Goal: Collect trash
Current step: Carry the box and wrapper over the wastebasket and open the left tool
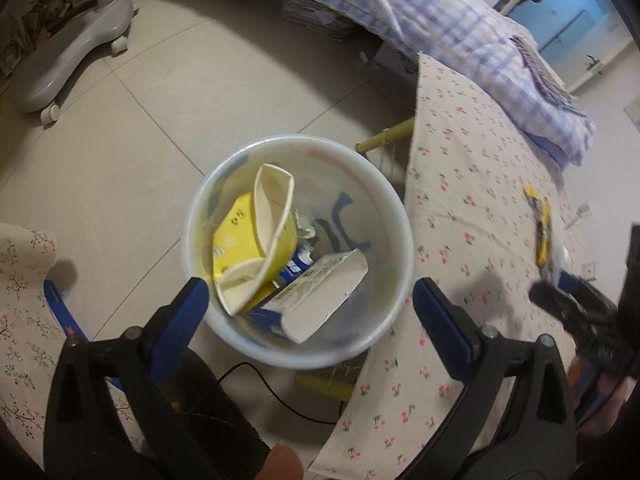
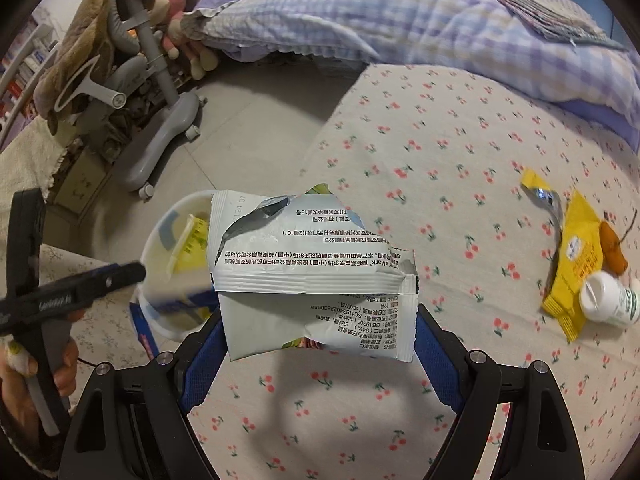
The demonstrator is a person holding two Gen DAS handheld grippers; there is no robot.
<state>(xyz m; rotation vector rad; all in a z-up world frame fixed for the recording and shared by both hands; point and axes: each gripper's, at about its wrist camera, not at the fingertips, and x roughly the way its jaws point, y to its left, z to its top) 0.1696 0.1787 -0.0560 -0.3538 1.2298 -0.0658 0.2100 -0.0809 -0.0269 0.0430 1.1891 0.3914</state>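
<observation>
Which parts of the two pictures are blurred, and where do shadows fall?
Left wrist view: the right gripper and the quilt are smeared; the bin is fairly sharp. Right wrist view: the bin's near rim blurs, the wrapper print stays readable, a soft shadow on the tablecloth beneath.

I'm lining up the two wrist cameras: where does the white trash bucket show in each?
Left wrist: the white trash bucket fills the centre, seen from above, between the open left tongs.
Right wrist: the bucket sits left of centre, partly behind the torn wrapper.
Shared landmark: the cherry-print cloth beside it.
</observation>
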